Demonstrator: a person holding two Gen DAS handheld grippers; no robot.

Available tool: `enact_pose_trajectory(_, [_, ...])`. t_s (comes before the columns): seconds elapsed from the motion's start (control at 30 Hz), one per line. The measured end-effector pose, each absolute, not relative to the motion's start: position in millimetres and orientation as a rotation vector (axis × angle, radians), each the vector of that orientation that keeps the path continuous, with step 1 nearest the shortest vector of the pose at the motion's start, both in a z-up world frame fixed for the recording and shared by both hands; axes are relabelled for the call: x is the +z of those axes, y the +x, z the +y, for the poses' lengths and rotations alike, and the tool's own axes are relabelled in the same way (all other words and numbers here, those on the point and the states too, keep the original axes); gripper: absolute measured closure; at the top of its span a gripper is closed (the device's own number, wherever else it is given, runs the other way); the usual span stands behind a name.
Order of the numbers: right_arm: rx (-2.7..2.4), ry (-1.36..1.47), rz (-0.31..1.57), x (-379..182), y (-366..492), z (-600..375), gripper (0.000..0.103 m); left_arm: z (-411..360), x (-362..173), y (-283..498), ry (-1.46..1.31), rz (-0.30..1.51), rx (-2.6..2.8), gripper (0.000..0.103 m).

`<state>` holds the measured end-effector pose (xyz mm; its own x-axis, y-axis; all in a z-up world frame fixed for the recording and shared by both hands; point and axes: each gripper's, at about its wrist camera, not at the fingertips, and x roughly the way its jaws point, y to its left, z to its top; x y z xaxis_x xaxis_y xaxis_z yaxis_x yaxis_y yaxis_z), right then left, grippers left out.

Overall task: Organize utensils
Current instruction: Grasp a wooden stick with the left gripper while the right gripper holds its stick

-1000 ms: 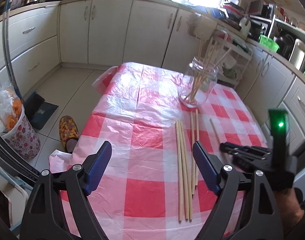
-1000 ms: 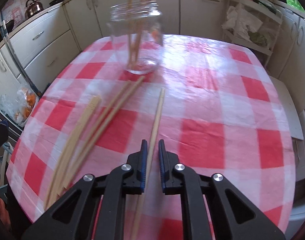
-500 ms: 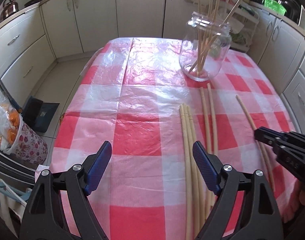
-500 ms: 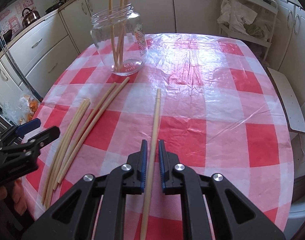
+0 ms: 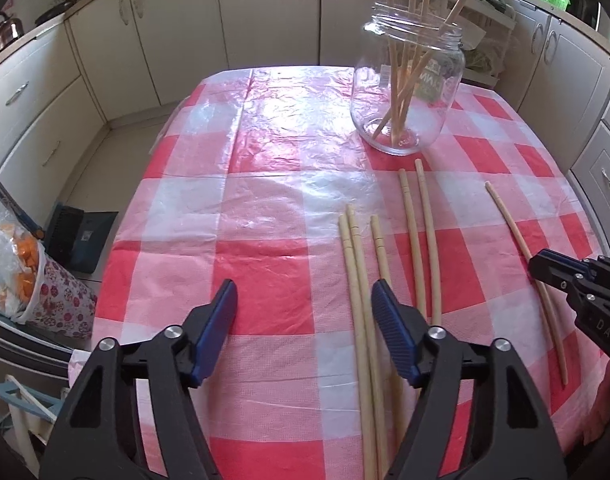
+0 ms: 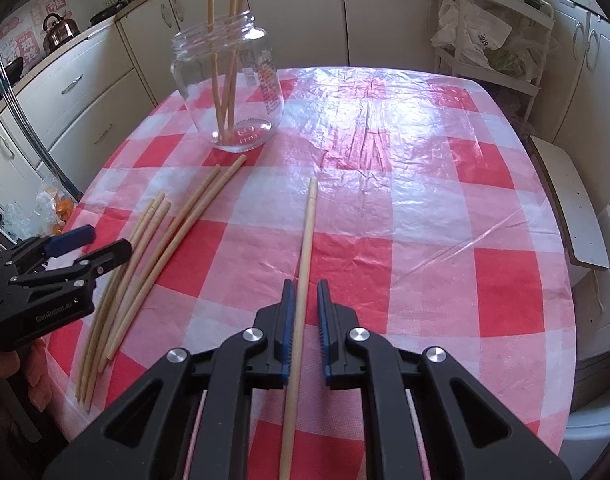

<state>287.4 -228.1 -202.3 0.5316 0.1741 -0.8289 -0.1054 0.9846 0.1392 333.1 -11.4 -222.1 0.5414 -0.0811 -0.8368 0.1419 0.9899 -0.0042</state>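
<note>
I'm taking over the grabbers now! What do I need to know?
Right tool: narrow, a lone chopstick between its pads; whether they pinch it is unclear.
Left tool: open, just been closing, over the three-chopstick bunch, gripping none.
Done: several chopsticks stand in the glass jar.
Left: six lie on the checked tablecloth, including a pair near the jar. All go in.

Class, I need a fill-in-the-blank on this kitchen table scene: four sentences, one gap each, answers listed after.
1. The chopsticks already sorted stand in a clear glass ____ at the table's far end.
2. The tablecloth is checked in white and ____.
3. Counting all that lie loose on the cloth, there are ____ chopsticks.
4. The right gripper is narrowed around ____ chopstick.

Answers: jar; red; six; one
</note>
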Motion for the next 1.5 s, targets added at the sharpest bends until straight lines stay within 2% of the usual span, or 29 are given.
enact_pose_trajectory(0.47, [0.179, 0.059, 1.006, -205.1, 297.0, -227.8, 0.092, -12.1, -219.2, 340.0, 0.077, 0.993, -0.139, 0.042])
enact_pose_trajectory(0.63, [0.159, 0.082, 1.01, -204.2, 292.7, -237.3, 0.093, -16.1, -221.5, 339.9, 0.12, 1.013, -0.132, 0.051])
enact_pose_trajectory(0.87, [0.17, 0.101, 0.999, -201.6, 294.4, -238.7, 0.093, -0.6, -213.9, 337.2, 0.012, 1.006, -0.155, 0.051])
enact_pose_trajectory(1.13, [0.176, 0.103, 0.997, -204.6, 295.6, -238.6, 0.093, -8.8, -221.5, 348.3, 0.094, 1.025, -0.123, 0.053])
enact_pose_trajectory(1.27, [0.168, 0.08, 0.999, -205.4, 297.7, -235.9, 0.095, -23.1, -219.8, 349.1, 0.134, 1.028, -0.174, 0.089])
enact_pose_trajectory(1.33, [0.162, 0.078, 0.999, -204.7, 296.8, -237.2, 0.096, -25.4, -220.1, 349.9, 0.133, 1.031, -0.194, 0.093])
enact_pose_trajectory(1.5, [0.164, 0.086, 1.009, -205.8, 302.7, -238.6, 0.096, -26.9, -220.6, 352.4, 0.14, 1.042, -0.22, 0.093])
